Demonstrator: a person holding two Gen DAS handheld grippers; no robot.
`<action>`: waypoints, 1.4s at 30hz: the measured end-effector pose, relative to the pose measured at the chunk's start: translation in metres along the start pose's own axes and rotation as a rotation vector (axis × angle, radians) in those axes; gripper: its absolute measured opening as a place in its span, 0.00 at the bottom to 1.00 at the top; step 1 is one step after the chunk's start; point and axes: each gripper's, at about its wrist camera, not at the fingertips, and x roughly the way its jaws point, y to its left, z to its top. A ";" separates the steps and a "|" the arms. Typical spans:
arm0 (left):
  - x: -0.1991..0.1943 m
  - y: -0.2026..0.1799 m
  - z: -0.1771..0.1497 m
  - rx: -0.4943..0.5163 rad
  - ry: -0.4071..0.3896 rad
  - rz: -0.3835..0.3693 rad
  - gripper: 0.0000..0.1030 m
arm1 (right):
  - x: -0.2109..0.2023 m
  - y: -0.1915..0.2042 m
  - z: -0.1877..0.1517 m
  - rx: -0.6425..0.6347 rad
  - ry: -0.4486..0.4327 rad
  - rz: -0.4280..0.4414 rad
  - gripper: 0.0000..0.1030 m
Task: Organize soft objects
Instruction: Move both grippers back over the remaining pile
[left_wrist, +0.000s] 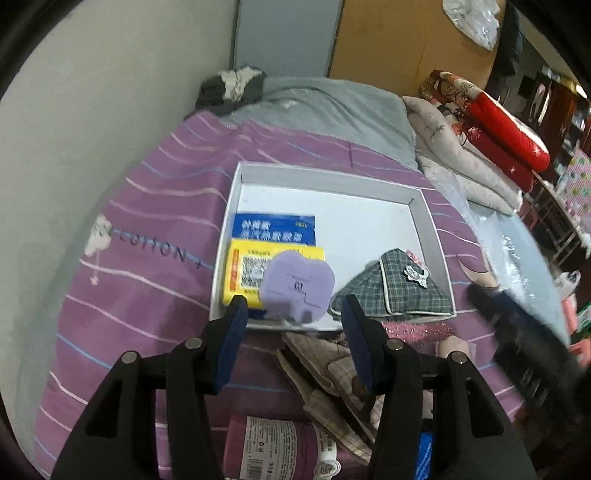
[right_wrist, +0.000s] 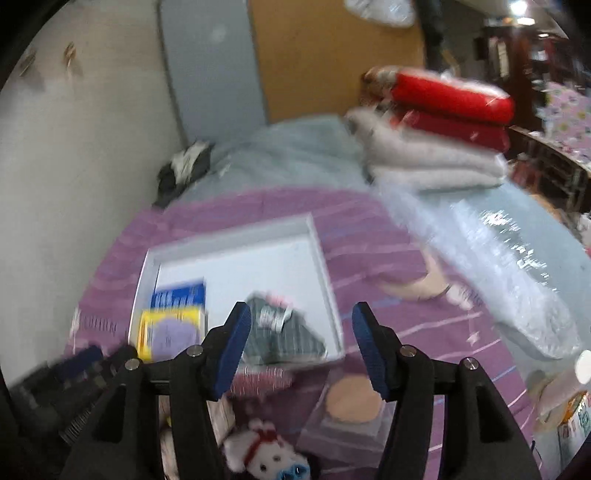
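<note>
White tray on purple striped sheet, far half bare, plaid pouch in near right corner, left gripper spread, empty, angled down over near rim, right gripper likewise spread, empty.

White tray on bed: one. In tray: one blue packet, one yellow packet, one purple sponge, one plaid pouch. By tray's near edge: one plush toy, one round puff. Folded quilts at bed's far corner: two red, one pale.
</note>
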 end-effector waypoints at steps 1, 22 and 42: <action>0.003 0.003 0.000 -0.008 0.029 -0.026 0.52 | 0.006 -0.001 -0.004 -0.019 0.043 0.078 0.56; 0.016 0.027 -0.007 -0.160 0.323 -0.258 0.52 | -0.017 -0.023 -0.007 0.084 0.075 0.202 0.56; 0.030 0.001 -0.015 -0.083 0.423 -0.280 0.52 | 0.002 -0.064 -0.016 0.258 0.240 0.084 0.56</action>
